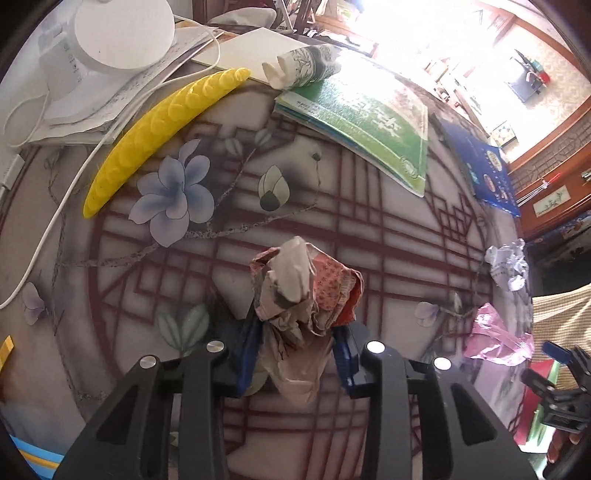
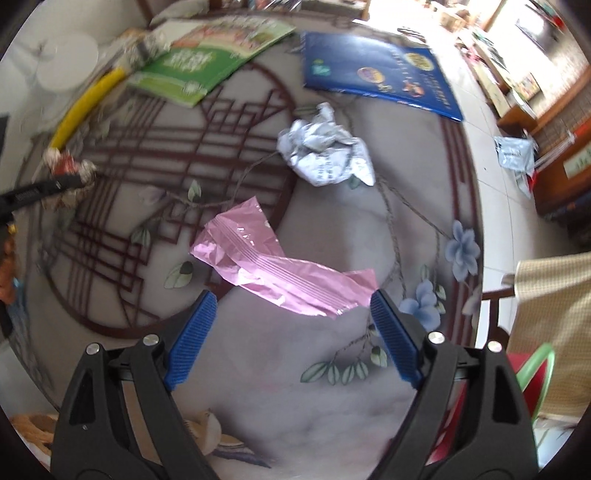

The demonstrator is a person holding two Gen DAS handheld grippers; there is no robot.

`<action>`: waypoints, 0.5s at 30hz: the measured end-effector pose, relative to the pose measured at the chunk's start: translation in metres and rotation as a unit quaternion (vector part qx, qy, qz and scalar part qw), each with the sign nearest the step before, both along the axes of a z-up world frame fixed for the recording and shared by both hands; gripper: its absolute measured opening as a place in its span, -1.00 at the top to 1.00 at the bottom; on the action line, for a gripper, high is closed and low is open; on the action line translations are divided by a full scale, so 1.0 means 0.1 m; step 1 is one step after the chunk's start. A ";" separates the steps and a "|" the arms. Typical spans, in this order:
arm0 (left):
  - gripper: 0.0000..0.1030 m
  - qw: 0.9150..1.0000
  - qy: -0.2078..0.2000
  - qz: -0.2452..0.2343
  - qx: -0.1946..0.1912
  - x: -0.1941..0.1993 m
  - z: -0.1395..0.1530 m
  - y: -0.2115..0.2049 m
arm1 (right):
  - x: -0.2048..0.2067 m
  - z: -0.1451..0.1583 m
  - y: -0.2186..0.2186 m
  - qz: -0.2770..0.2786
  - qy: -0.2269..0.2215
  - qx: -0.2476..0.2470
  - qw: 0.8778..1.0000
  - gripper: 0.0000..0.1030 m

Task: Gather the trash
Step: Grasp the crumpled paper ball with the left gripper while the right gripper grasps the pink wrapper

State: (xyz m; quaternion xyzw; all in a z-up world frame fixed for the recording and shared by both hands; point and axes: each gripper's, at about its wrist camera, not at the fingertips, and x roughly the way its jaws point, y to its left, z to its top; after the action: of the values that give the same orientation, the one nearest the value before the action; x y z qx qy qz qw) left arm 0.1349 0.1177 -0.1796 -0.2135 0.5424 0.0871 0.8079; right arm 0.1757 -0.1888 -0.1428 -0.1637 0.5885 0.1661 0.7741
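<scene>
Floral table [image 2: 258, 424] bears books [image 2: 207, 62], seemingly wrappers [image 2: 284, 269].

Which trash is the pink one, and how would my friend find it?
Look at the round flowery table, near its edge by the blue painted flowers. The pink plastic wrapper lies flat just ahead of the open right tool. Unlike the crumpled white paper ball beyond, it's shiny and long.

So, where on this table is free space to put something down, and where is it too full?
Free: the tabletop between the yellow curved piece, the green booklet and the crumpled wad; also below the pink wrapper, near the edge. Crowded: the far side, with the papers, the white lamp base and the blue book.
</scene>
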 end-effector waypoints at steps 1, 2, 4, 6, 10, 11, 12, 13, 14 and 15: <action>0.37 1.000 -0.002 -0.001 0.003 -0.02 0.02 0.00 | 0.02 -0.03 0.04 0.009 0.004 -0.004 1.000 -0.63; 0.37 1.000 -0.005 -0.003 0.009 -0.05 0.04 0.00 | 0.04 -0.07 0.08 0.017 0.007 -0.008 1.000 -0.63; 0.37 1.000 -0.009 -0.004 0.013 -0.09 0.06 -0.01 | 0.07 -0.14 0.15 0.026 0.012 -0.016 0.999 -0.63; 0.37 1.000 -0.011 -0.004 0.015 -0.14 0.10 -0.02 | 0.10 -0.21 0.20 0.029 0.015 -0.027 0.999 -0.63; 0.37 1.000 -0.012 -0.001 0.024 -0.21 0.16 -0.05 | 0.06 -0.26 0.27 0.041 0.007 -0.033 0.999 -0.38; 0.37 1.000 -0.013 0.000 0.023 -0.23 0.17 -0.06 | 0.04 -0.27 0.28 0.045 0.012 -0.028 0.999 -0.13; 0.37 1.000 -0.014 0.001 0.022 -0.24 0.18 -0.07 | 0.02 -0.29 0.30 0.048 0.016 -0.027 0.998 0.00; 0.36 1.000 -0.016 0.001 0.022 -0.25 0.20 -0.08 | 0.00 -0.30 0.31 0.050 0.020 -0.026 0.998 0.27; 0.36 1.000 -0.019 0.000 0.022 -0.26 0.23 -0.10 | -0.03 -0.32 0.32 0.051 0.024 -0.027 0.998 0.31; 0.36 1.000 -0.022 0.000 0.023 -0.28 0.25 -0.12 | -0.05 -0.32 0.32 0.049 0.022 -0.023 0.998 0.35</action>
State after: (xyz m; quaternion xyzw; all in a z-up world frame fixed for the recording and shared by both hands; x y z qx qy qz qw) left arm 0.1067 0.1061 -0.1545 -0.1967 0.5228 0.0947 0.8240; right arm 0.1708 -0.1572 -0.1746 -0.2063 0.6006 0.1939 0.7477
